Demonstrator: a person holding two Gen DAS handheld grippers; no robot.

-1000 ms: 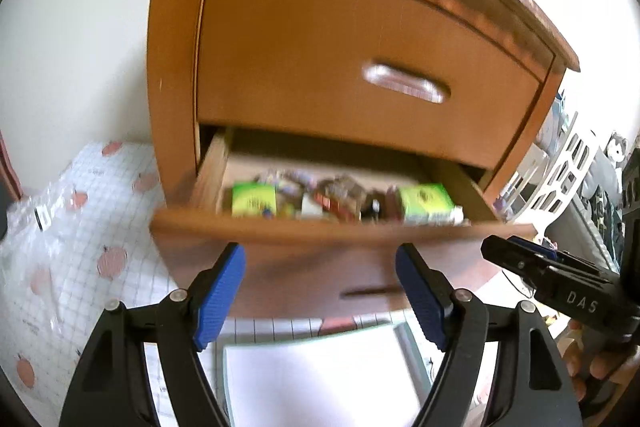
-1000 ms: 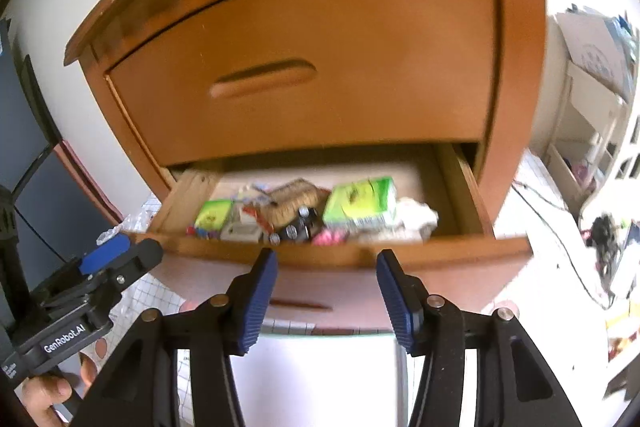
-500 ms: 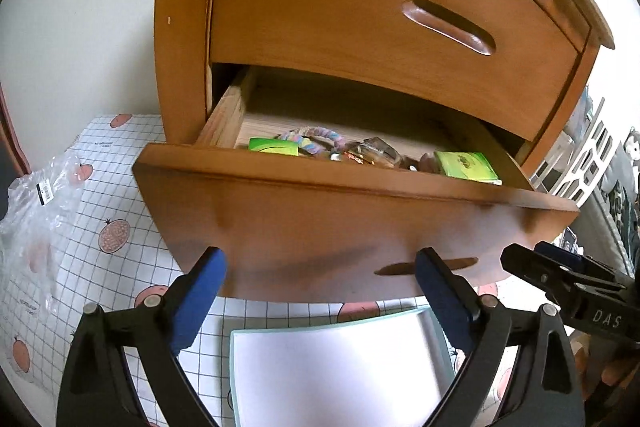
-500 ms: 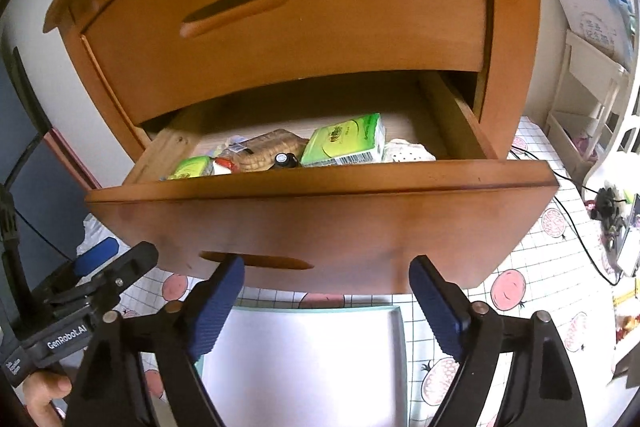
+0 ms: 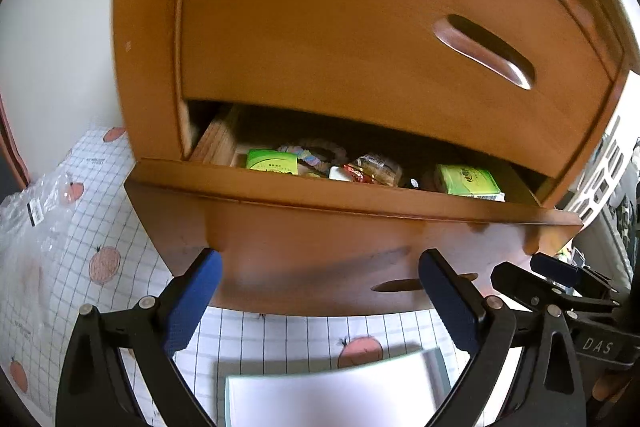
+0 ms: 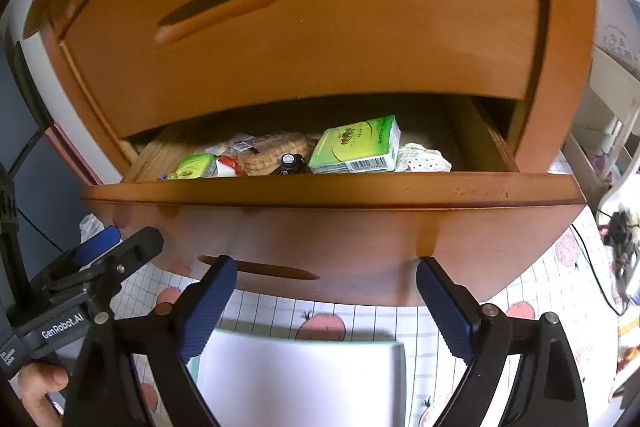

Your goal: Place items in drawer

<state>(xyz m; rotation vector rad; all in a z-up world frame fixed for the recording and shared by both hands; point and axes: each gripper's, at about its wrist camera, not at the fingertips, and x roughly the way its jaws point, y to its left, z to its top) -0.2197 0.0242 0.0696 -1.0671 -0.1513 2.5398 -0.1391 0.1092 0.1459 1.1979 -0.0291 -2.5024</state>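
Note:
The lower drawer (image 5: 320, 195) (image 6: 332, 189) of a brown wooden cabinet stands pulled out. Inside lie two green packs (image 5: 272, 161) (image 5: 466, 179), the larger green pack (image 6: 356, 145), a biscuit packet (image 6: 276, 149), a small black cap (image 6: 289, 161) and a white lacy item (image 6: 420, 157). My left gripper (image 5: 318, 267) is open and empty, its blue fingertips close to the drawer's front panel, left of the handle slot (image 5: 420, 283). My right gripper (image 6: 326, 267) is open and empty too, close to the same panel by the handle slot (image 6: 260, 269). I cannot tell whether either touches the wood.
The upper drawer (image 5: 380, 27) is closed. A white tray (image 5: 332, 391) (image 6: 300, 379) lies on the grid-patterned mat below the grippers. A clear plastic bag (image 5: 28, 219) sits at the left. White shelving (image 6: 608, 115) and cables (image 6: 616, 231) are at the right.
Both grippers dropped lower and closed in on the drawer front, which now fills more of each view. Their jaws opened wider than a second ago.

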